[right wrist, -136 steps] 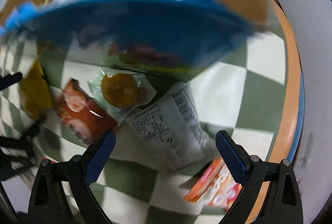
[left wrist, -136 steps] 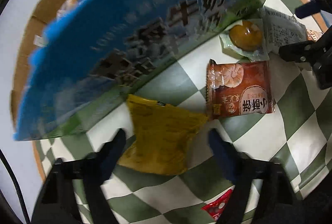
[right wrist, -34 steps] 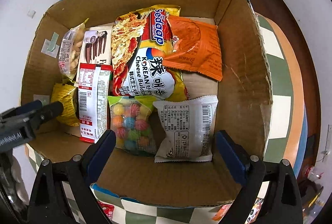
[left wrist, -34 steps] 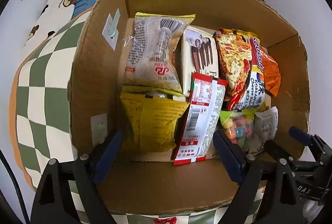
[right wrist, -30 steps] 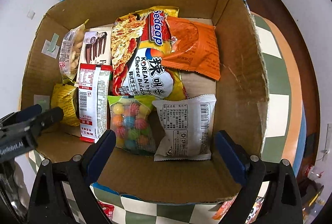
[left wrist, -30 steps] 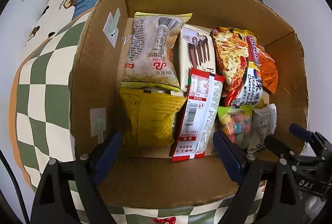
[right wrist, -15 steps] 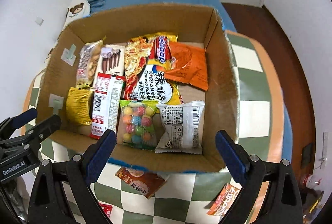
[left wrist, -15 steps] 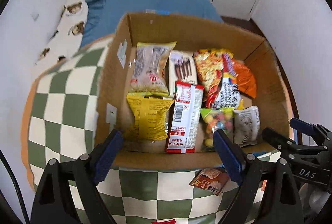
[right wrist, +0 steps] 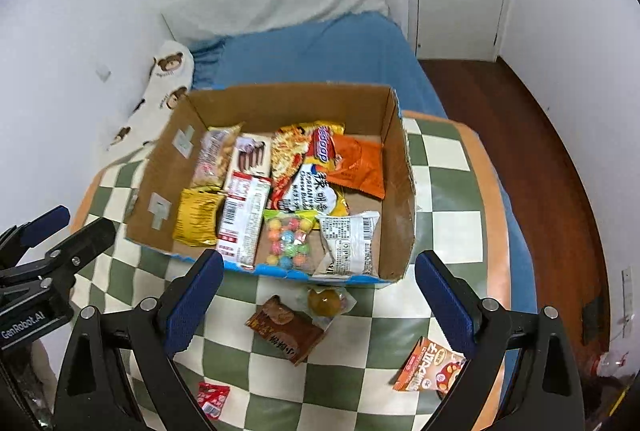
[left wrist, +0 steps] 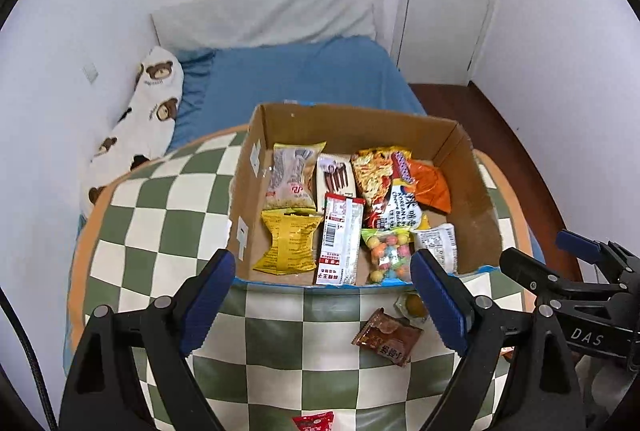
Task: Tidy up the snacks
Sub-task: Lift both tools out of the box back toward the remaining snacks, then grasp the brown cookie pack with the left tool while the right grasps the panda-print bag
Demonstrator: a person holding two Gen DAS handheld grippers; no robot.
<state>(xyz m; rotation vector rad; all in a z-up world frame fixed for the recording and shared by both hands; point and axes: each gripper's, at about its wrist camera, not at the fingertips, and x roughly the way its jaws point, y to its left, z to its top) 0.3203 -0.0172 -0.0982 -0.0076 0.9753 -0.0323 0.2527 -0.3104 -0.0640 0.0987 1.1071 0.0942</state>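
- Both tools, left tool and right tool, gape wide and carry nothing.
- Brown packet lies loose on the checkered desk; probably light, crinkly, slippery, so pinch its sealed edge.
- Cardboard box beyond holds packed snacks.

The box is open on top, snack packets crowding its floor except the bare right-hand strip.
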